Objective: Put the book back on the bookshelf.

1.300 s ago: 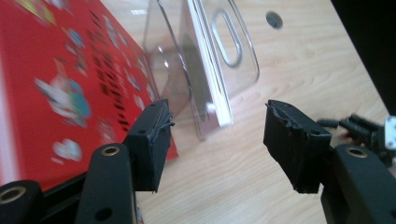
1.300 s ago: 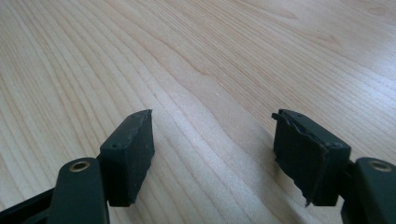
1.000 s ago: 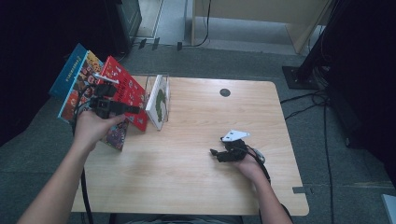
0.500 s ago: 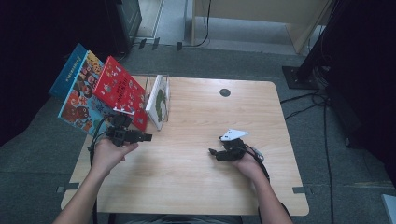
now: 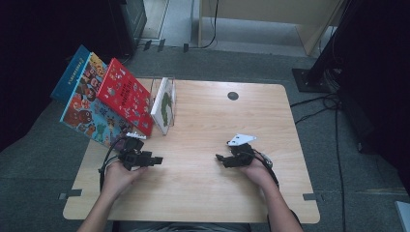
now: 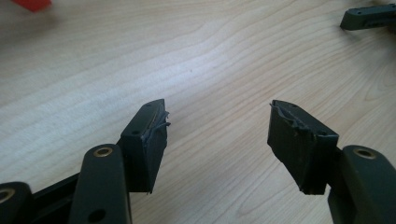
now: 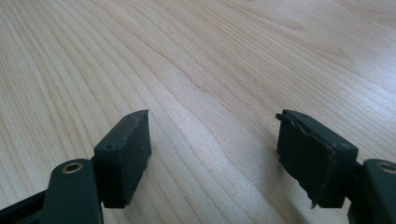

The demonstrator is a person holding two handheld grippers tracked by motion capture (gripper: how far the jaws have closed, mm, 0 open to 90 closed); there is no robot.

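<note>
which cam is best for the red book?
High view: the red book shows whole, leaning open-faced by the table's left edge among the other books. The left gripper view catches a blurred red corner at top left. The right gripper view looks at bare wood.

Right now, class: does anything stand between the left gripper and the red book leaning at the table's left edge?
Nothing visible does. The left gripper rests open and empty; bare table lies between it and the red book.

Bench point(image 5: 203, 188): light wood, round grommet point(image 5: 233, 95) near far edge. Clear rack point(image 5: 164, 104) stands at far left, white book point(image 5: 163, 105) upright in it, red book point(image 5: 126, 96) leaning beside.
</note>
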